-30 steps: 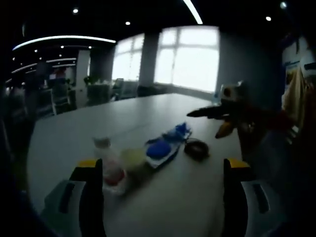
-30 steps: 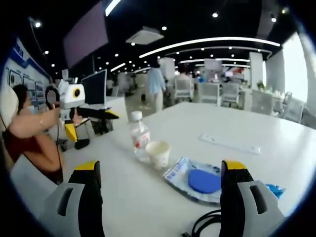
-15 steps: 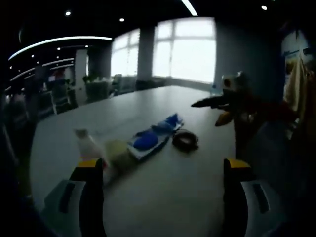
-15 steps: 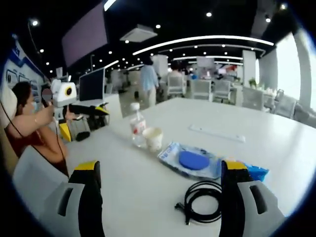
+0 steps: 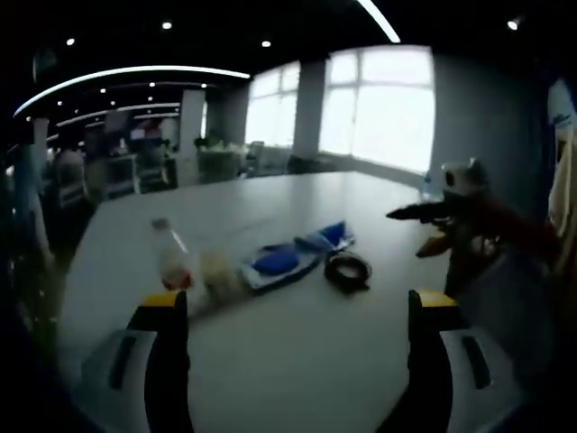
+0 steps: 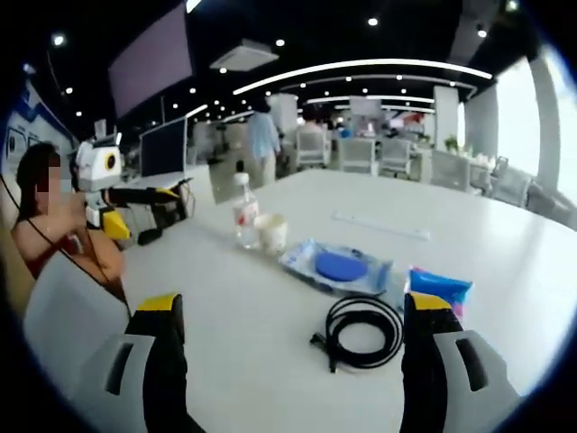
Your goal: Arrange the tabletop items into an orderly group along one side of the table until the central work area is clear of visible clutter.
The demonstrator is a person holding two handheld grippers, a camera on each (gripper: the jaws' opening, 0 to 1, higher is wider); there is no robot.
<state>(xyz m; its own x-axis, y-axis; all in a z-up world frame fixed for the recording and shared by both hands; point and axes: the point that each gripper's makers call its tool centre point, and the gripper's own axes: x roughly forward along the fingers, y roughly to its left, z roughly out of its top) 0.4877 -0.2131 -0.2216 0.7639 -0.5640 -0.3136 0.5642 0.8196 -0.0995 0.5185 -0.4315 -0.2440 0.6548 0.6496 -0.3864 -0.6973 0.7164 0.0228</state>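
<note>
**Operator:** Currently, what is the status of both tools?

**Technician:** Left tool (image 5: 288,361): jaws spread wide, nothing between them, held above the table (image 5: 297,361). Right tool (image 6: 288,361): same condition, wide apart and empty. Neither touches any item.

**Operator:** Where are the items?

**Technician:** In the right gripper view they lie in a rough line across the middle of the table (image 6: 270,361). The water bottle (image 6: 242,213) stands upright, with the paper cup (image 6: 270,232) just beside it. The flat clear packet with a blue disc (image 6: 335,268) lies next in line. The blue pouch (image 6: 439,285) sits near it, and the coiled black cable (image 6: 362,329) lies nearest the right tool. The left gripper view shows the same line from the opposite side: bottle (image 5: 169,256), cup (image 5: 215,268), packet (image 5: 282,262), cable (image 5: 347,270). That view is blurred.

**Operator:** How should the step in hand be performed?

**Technician:** Judged from the layout, no item has been grouped yet, so this is the approach. Recommended procedure:
1. Select one table edge as the collection side.
2. Take the cable first with the right tool, being nearest. Close across the bundled loops, not a single strand, or the coil may unwind.
3. Grip the bottle low on its body and keep it upright.
4. Close gently on the cup; its wall will likely deform.
5. Slide or pinch the flat packet at one edge.

**Operator:** Any hazards?

**Technician:** A person (image 6: 54,225) holding another gripper device sits at the table's side. Keep transfers clear of that area.
</note>
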